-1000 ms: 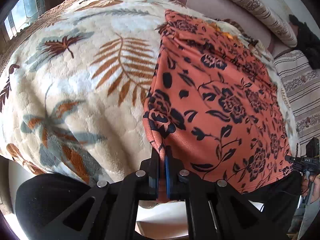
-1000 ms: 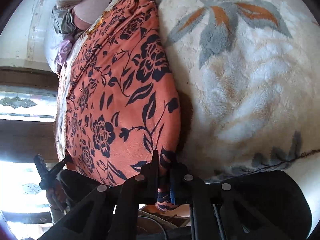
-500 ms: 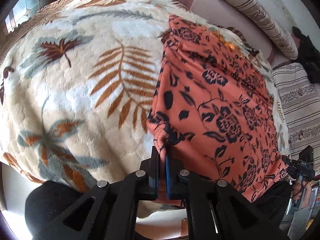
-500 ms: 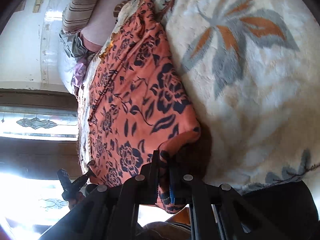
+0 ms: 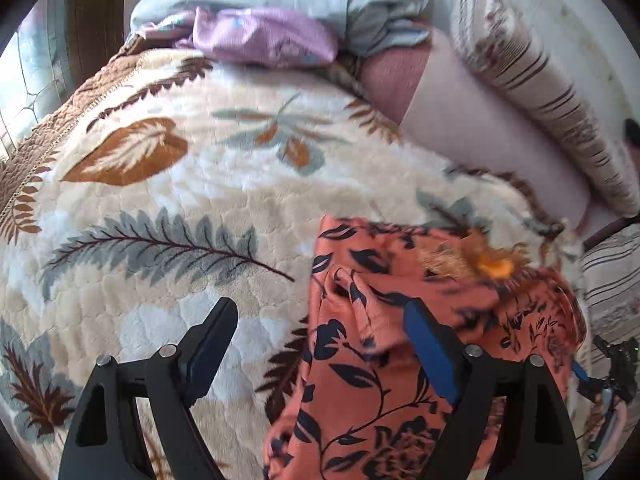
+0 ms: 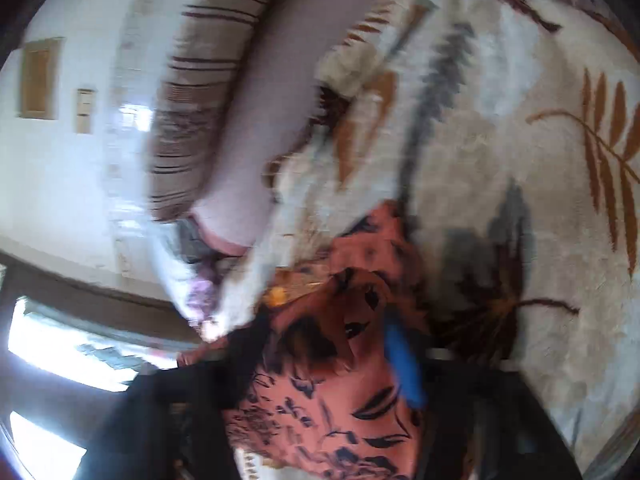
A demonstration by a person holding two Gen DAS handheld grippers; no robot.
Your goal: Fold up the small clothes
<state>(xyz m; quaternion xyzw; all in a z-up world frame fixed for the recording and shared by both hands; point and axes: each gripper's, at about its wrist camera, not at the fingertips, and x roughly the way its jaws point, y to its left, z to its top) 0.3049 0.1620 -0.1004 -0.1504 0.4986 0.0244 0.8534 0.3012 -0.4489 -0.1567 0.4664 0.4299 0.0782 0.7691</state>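
This is a bedroom in a home: a bed with a fleece leaf-pattern blanket (image 5: 208, 184), a striped bolster pillow (image 5: 548, 112), crumpled bedclothes (image 5: 280, 4) and a window (image 6: 48, 356).

I see the orange garment (image 5: 400, 344) printed with dark navy flowers, leaves and vines, lying doubled over on itself on the bed. Its upper edge is bunched into loose, rumpled folds, with a flap turned over near the top left corner. A patch of golden-brown trim with a bright orange spot shows at the top edge. In my right wrist view the same cloth (image 6: 344, 396) is blurred, its near end heaped and creased.
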